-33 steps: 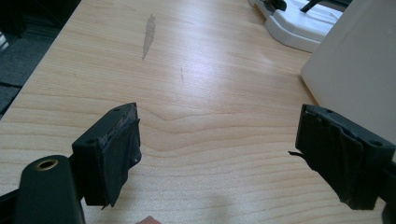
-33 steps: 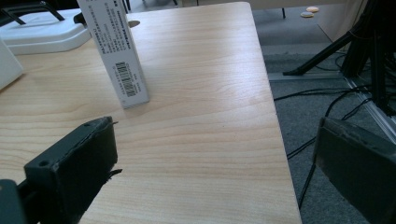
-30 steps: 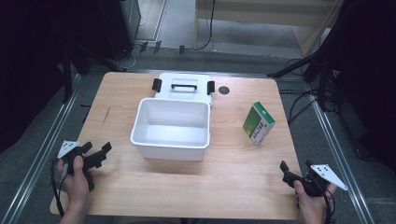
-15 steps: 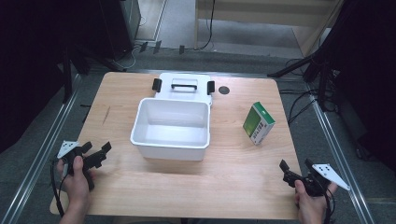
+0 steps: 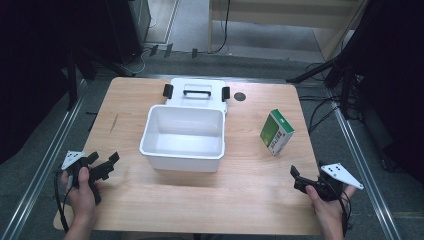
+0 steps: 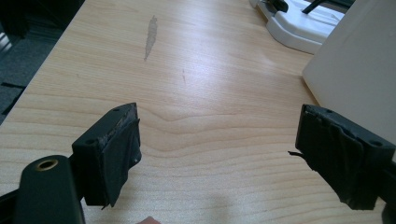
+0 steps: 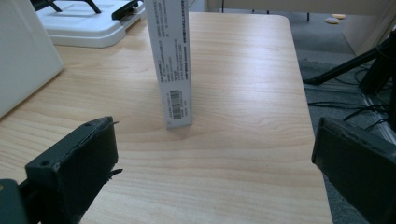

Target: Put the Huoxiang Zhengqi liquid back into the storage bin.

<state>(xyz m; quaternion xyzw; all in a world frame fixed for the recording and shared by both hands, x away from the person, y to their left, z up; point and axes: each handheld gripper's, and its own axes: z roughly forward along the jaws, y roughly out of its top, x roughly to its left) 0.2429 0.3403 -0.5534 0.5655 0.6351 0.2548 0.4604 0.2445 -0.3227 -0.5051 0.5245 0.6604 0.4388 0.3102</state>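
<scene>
Nothing is picked up yet. The green box (image 5: 276,131) stands upright on the table (image 5: 200,210), right of the open white bin (image 5: 183,137). The right tool (image 5: 298,179) sits just short of it, spread wide; the left tool (image 5: 106,165) rests released too. I'd expect the right to advance and straddle the box.

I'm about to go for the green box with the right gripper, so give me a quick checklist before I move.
1. Right gripper open: ok, jaws stand wide apart.
2. Green box upright and free: ok, stands alone on the table.
3. Path to box: ok, bare wood between the jaws and it in the right gripper view.
4. Bin open: ok, its lid lies behind it.
5. Left gripper out of the way: ok, open at the near left corner.
</scene>
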